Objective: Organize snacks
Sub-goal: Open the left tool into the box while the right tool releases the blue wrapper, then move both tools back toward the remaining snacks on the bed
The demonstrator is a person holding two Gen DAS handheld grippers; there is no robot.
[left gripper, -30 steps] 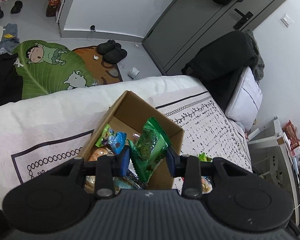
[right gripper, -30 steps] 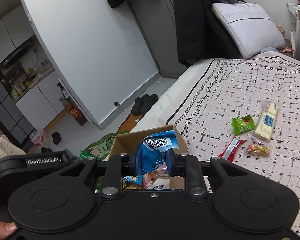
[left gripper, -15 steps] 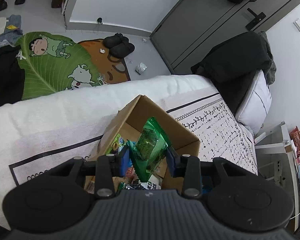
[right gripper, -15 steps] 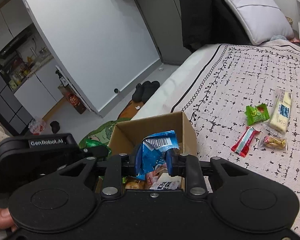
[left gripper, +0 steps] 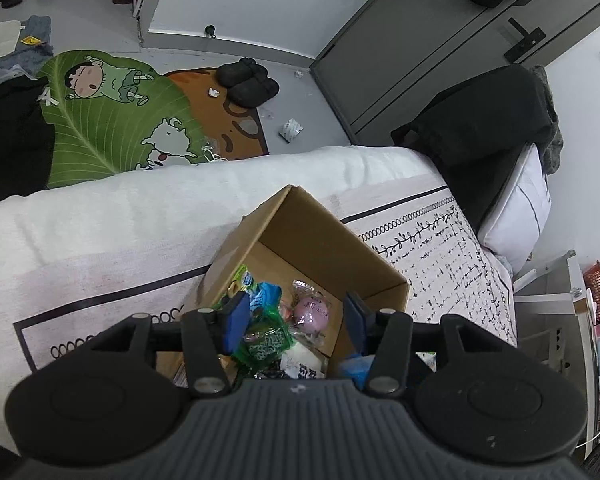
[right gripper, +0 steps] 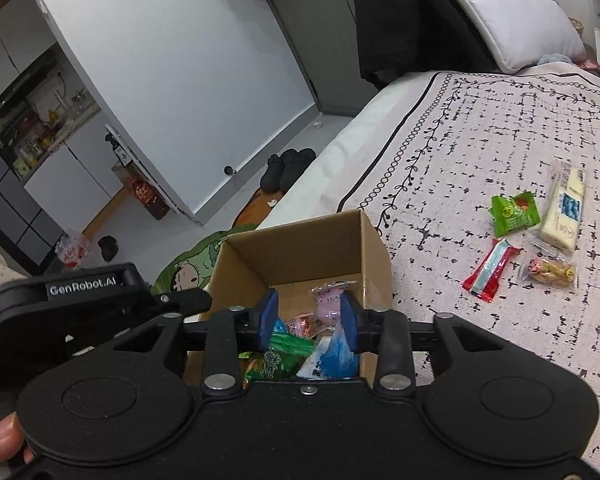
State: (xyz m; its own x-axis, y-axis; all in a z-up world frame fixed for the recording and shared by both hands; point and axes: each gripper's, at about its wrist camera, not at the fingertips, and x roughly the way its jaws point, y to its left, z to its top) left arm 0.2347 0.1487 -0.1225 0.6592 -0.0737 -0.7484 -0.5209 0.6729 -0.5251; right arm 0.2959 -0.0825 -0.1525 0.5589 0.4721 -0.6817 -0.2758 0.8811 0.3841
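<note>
An open cardboard box (left gripper: 312, 228) stands on the bed near its edge and holds several snack packets. My left gripper (left gripper: 296, 322) is open and empty just above the box; a green packet (left gripper: 266, 342) lies in the box below it. My right gripper (right gripper: 308, 318) is open and empty over the same box (right gripper: 300, 248); a blue packet (right gripper: 340, 354) and a pink sweet (right gripper: 328, 304) lie in the box under it. The left gripper's body (right gripper: 88, 300) shows at the left in the right wrist view.
Loose snacks lie on the patterned bedspread to the right: a green packet (right gripper: 514, 212), a pale bar (right gripper: 562, 212), a red stick (right gripper: 490, 270) and a small clear packet (right gripper: 550, 272). A pillow (right gripper: 508, 12) lies at the bed's head. A floor mat (left gripper: 112, 116) and slippers (left gripper: 248, 82) lie below.
Both grippers opened. The green packet dropped from the left gripper and the blue packet from the right gripper into the box. Both grippers moved closer over the box.
</note>
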